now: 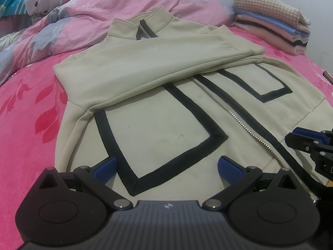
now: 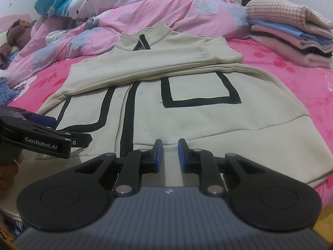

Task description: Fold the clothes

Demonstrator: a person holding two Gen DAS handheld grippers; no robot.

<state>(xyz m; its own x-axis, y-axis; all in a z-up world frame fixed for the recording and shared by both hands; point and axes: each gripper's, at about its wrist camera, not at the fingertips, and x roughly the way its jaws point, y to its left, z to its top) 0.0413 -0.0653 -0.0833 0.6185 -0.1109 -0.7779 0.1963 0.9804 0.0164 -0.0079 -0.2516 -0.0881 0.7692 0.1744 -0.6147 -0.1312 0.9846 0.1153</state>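
Observation:
A cream zip jacket point(image 1: 158, 129) point(image 2: 199, 116) with black trim lies front-up on the pink bed sheet point(image 1: 27, 129), both sleeves point(image 1: 145, 70) folded across its chest. My left gripper point(image 1: 166, 162) is open wide just above the hem, left of the zipper point(image 1: 245, 127), with nothing between its fingers. In the right wrist view it shows at the left edge point(image 2: 62, 129). My right gripper point(image 2: 170, 145) point(image 1: 308, 139) sits at the hem right of the zipper, its blue pads point(image 2: 159, 156) close together with cream hem fabric filling the narrow gap.
A stack of folded clothes point(image 1: 270, 27) point(image 2: 291, 37) stands at the back right of the bed. A rumpled pink floral duvet point(image 1: 104, 14) point(image 2: 166, 12) is heaped behind the collar. A brown plush toy point(image 2: 14, 33) lies far left. A hand point(image 2: 8, 166) holds the left gripper.

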